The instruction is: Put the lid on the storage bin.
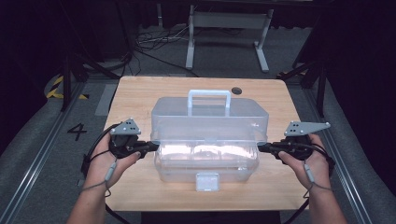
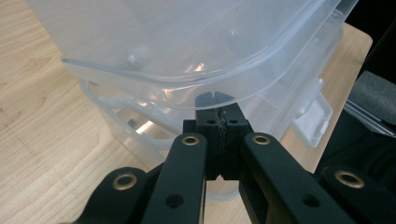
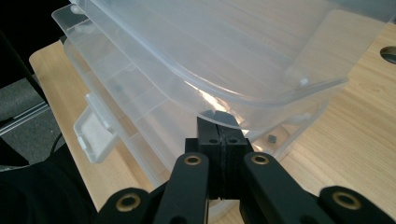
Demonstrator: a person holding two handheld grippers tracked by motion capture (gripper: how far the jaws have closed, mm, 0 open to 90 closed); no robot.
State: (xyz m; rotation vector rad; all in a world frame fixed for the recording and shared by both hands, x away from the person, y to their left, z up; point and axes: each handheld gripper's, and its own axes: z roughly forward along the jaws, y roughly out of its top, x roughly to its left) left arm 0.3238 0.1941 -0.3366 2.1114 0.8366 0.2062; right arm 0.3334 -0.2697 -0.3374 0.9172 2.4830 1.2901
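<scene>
A clear plastic storage box (image 1: 205, 163) stands in the middle of the wooden table (image 1: 135, 93). Its lid (image 1: 210, 116), with a handle (image 1: 209, 95) on top, is lifted at the front and tilts back. A white latch (image 1: 207, 181) hangs at the box's front. My left gripper (image 1: 155, 145) is shut, and its tips sit under the lid's left rim. My right gripper (image 1: 259, 147) is shut too, tucked under the right rim. In the left gripper view the closed gripper (image 2: 217, 105) touches the lid (image 2: 187, 42) from below. The right gripper view has the gripper (image 3: 218, 122) under the lid (image 3: 224, 51) as well.
A round hole (image 1: 236, 90) lies in the tabletop behind the box. Bare wood borders the box on both sides and in front. A white metal stand (image 1: 229, 28) and cables are on the floor beyond the table. Rails run along both sides.
</scene>
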